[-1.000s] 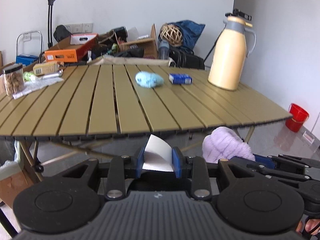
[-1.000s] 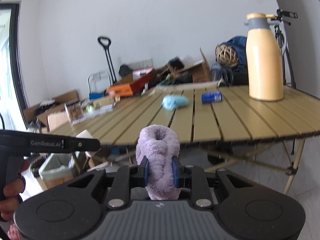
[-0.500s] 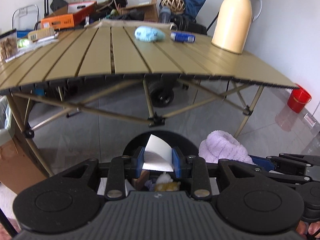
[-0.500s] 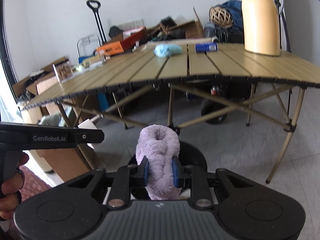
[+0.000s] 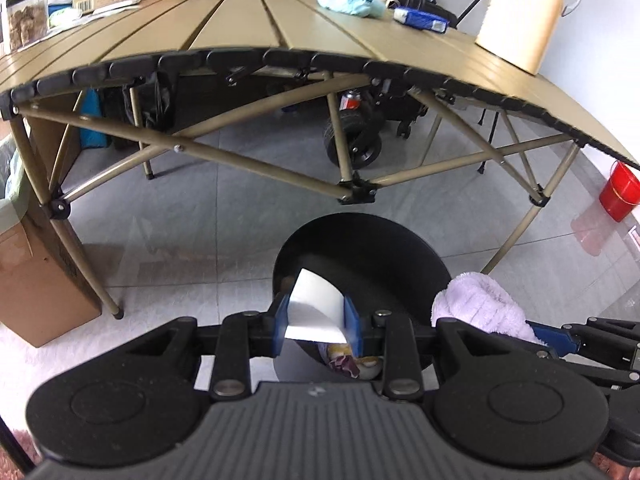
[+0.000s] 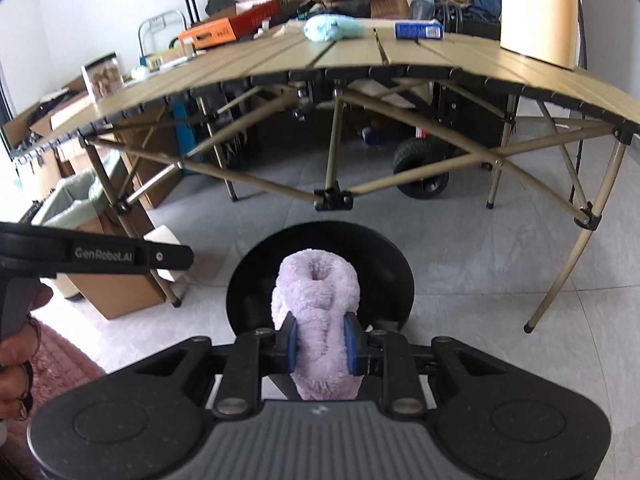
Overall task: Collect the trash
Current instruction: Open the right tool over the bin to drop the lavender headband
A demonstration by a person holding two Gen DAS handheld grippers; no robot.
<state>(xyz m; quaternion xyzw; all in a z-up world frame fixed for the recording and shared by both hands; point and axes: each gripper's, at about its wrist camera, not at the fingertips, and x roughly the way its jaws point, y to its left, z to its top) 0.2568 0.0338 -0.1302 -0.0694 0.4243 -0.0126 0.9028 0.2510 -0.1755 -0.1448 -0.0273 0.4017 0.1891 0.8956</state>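
Note:
My left gripper (image 5: 318, 326) is shut on a white paper piece (image 5: 316, 308), held over the round black trash bin (image 5: 404, 252) on the floor. Some rubbish lies at the bin's bottom (image 5: 352, 362). My right gripper (image 6: 320, 340) is shut on a fluffy lilac cloth (image 6: 316, 300), also above the black bin (image 6: 384, 264). The lilac cloth (image 5: 480, 308) shows at the right in the left wrist view. On the slatted table lie a pale blue cloth (image 6: 330, 28) and a small blue packet (image 6: 418, 31).
The folding table (image 5: 248, 32) stands just behind the bin, its leg struts (image 5: 356, 192) close by. A cream thermos (image 5: 520, 12) is on the table. A cardboard box (image 5: 32, 280) sits left, a red bucket (image 5: 620, 196) right. A hand (image 6: 16, 360) holds the left gripper.
Both grippers have sunk from table height to below the tabletop and tilted downward. The black bin has come into view under them. Both still hold their items.

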